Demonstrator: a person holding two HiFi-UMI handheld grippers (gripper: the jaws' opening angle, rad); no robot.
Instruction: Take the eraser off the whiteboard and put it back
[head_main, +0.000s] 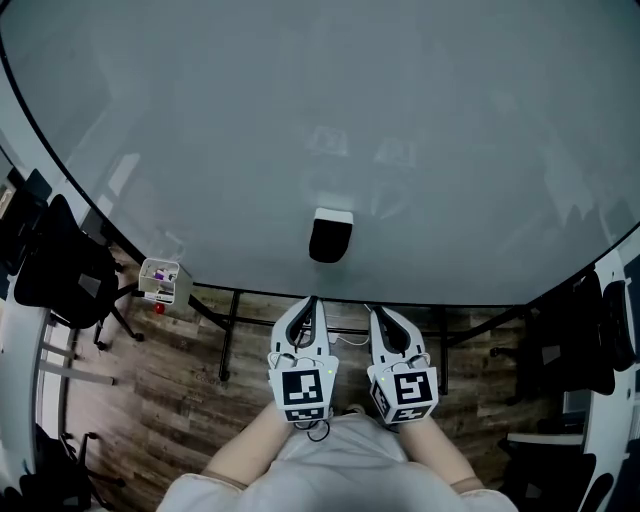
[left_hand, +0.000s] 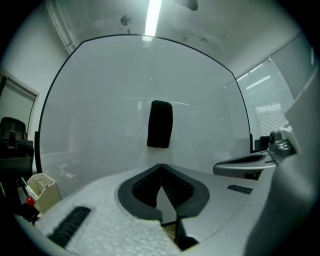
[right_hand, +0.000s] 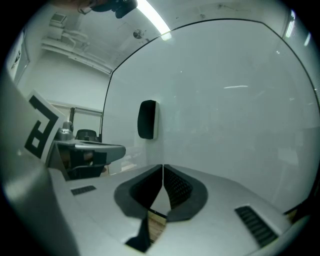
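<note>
Eraser (head_main: 331, 237) is clinging low on the whiteboard (head_main: 300, 100) in the head view, a dark block with a pale top edge, a little above the board's bottom edge. The left gripper (head_main: 310, 301) and the right gripper (head_main: 373, 311) are hovering side by side below it. Both are apart from it, each with its jaws pressed together and nothing between them. A small marker holder (head_main: 160, 281) is hanging at the board's lower left, over the wooden floor (head_main: 180, 380). Only this view is showing both grippers against the eraser at once, and the left one is lying almost straight under it.

In the left gripper view the eraser (left_hand: 160, 124) is standing upright dead ahead, above the left gripper (left_hand: 160, 167), whose jaws are meeting at the tips. This gripper seems to be the one lining up for the take. To do it well, I judge the jaws need spreading wider than the eraser's narrow width before going in. They should then be closing on its two long sides and pulling straight off the board rather than sliding. This view alone is showing the eraser face-on.

In the right gripper view the eraser (right_hand: 147, 119) is sitting to the left of the right gripper (right_hand: 162, 167), whose jaws are likewise together and empty. Here it is showing edge-on, standing proud of the board, so there is some depth for the pads to catch.
</note>
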